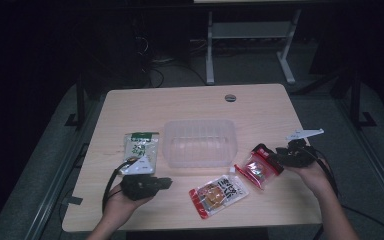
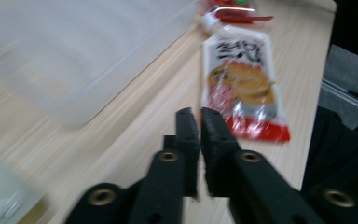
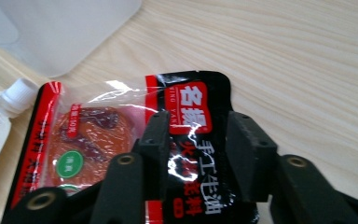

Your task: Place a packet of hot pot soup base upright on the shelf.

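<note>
The red and black sauce packet [image 3: 186,140] is lying on the worktop [image 1: 260,107], just right of the clear plastic tub [image 1: 200,142]. The right gripper [image 3: 198,149] is reaching level toward it, with its jaws partly open on either side of the black end, not pinching. The packing job is looking just begun, since the tub is holding nothing. Next, those jaws need to squeeze, lift, and carry the packet left over the tub. The left gripper [image 2: 200,128] is pointing right toward the biscuit packet [image 2: 242,84], jaws closed on nothing.
</note>
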Tool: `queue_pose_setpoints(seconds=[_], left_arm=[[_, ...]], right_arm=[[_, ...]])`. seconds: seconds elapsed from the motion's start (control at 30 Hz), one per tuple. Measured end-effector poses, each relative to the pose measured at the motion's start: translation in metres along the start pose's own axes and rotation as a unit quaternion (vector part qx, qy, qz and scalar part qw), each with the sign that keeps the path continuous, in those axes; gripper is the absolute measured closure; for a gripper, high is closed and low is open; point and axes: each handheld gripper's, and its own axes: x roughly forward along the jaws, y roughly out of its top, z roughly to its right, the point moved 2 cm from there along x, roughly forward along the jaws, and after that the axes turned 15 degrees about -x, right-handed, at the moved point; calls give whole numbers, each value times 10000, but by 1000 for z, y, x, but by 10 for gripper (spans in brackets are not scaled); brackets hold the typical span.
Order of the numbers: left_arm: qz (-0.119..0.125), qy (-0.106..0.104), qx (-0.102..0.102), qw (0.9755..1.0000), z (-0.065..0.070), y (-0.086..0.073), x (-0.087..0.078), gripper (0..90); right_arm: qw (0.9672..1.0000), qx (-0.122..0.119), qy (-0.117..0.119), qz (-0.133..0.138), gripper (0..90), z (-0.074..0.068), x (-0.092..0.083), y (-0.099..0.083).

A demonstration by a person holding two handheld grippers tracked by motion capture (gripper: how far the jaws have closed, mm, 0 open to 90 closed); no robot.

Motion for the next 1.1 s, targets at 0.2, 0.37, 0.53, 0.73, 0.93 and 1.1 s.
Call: queue_pose_setpoints(seconds=[0.2, 0.37, 0.53, 0.73, 0.93, 1.1], left_arm=[[-231, -142, 475, 9985, 24, 23, 40, 897], [-270, -283, 664, 9970, 40, 41, 74, 897], [-258, -426, 749, 9959, 56, 54, 106, 898], [-273, -504, 825, 9949, 73, 65, 134, 898], [-220, -529, 834, 9949, 82, 75, 159, 898], [-277, -417, 892, 9948, 88, 78, 180, 898]], right_arm=[[9999, 115, 56, -7, 479, 6, 3, -3], [9998, 164, 94, 25, 452, 10, 4, -3], [9998, 183, 115, 47, 443, 12, 3, -4], [9997, 201, 156, 48, 432, 12, 5, -4], [9997, 175, 176, -2, 424, 12, 7, -3], [9997, 171, 188, -46, 419, 11, 8, -4]])
